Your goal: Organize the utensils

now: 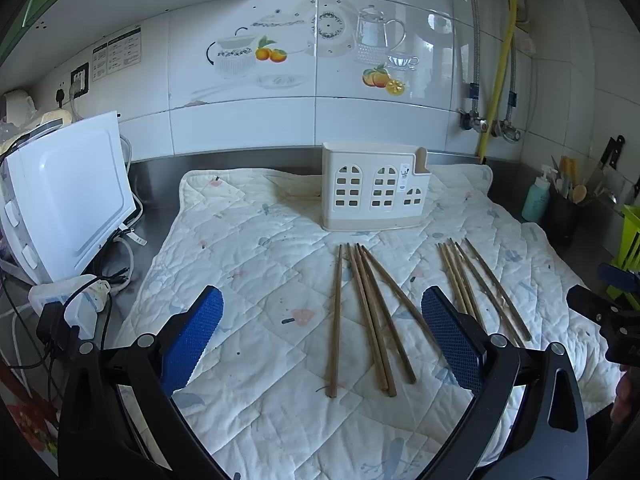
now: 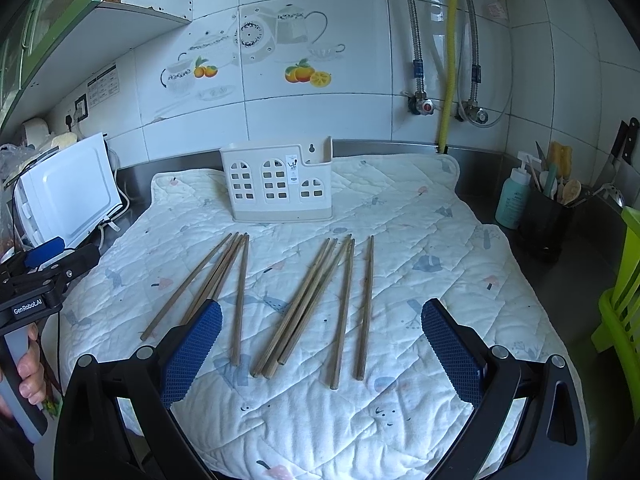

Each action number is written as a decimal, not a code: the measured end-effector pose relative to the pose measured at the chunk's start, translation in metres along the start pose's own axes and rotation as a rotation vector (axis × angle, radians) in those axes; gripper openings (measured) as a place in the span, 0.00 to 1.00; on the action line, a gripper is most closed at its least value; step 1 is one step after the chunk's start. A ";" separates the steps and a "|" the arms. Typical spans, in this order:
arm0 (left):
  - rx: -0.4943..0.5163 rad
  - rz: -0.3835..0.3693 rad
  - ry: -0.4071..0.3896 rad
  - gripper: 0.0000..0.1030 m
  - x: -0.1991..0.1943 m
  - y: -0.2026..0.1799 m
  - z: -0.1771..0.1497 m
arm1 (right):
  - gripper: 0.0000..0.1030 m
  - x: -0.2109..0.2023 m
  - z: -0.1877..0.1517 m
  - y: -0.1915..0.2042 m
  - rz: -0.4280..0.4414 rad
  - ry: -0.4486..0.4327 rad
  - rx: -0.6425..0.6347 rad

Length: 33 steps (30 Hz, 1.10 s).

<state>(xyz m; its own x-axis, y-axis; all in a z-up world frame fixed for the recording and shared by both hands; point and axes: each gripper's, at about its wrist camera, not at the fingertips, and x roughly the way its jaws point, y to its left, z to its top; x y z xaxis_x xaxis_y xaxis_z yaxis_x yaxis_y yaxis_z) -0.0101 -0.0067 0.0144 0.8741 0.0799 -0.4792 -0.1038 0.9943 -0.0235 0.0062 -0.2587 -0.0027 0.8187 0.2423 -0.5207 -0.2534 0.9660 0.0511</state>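
Note:
Several brown wooden chopsticks lie loose on a quilted white mat (image 1: 256, 280) in two bunches. The left bunch (image 1: 370, 320) lies between my left gripper's fingers and just beyond them. The right bunch (image 1: 480, 288) lies past its right pad. A cream house-shaped utensil holder (image 1: 376, 190) stands upright behind them, and nothing shows above its rim. My left gripper (image 1: 321, 296) hovers open and holds nothing. My right gripper (image 2: 322, 306) is open too, low over the near ends of the right bunch (image 2: 316, 300), with the left bunch (image 2: 216, 276) by its left pad. The holder (image 2: 276, 184) stands beyond.
A white appliance (image 1: 68, 196) with cables and a power strip (image 1: 80, 300) crowds the left of the steel counter. At the right stand a teal bottle (image 2: 514, 200), a black pot of kitchen tools (image 2: 548, 216) and a green rack (image 2: 620, 300). A tiled wall runs behind.

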 end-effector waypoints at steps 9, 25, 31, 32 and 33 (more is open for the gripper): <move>-0.008 -0.007 0.006 0.95 0.002 0.001 0.000 | 0.94 0.003 0.001 -0.001 0.003 0.004 -0.002; -0.005 -0.014 0.009 0.95 0.005 -0.001 0.000 | 0.94 0.006 0.000 0.001 0.007 0.007 -0.007; -0.008 -0.021 0.015 0.95 0.007 0.000 0.002 | 0.94 0.006 0.001 0.001 0.013 0.002 -0.007; -0.009 -0.022 0.016 0.95 0.008 0.000 0.002 | 0.94 0.007 0.001 0.001 0.014 0.003 -0.007; -0.012 -0.024 0.017 0.95 0.008 0.001 0.002 | 0.94 0.007 0.001 0.001 0.013 0.002 -0.007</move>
<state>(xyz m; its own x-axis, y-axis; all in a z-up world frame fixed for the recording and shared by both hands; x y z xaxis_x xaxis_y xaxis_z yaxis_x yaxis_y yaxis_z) -0.0021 -0.0049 0.0123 0.8682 0.0549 -0.4932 -0.0890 0.9950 -0.0459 0.0121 -0.2561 -0.0057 0.8140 0.2546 -0.5221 -0.2679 0.9621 0.0516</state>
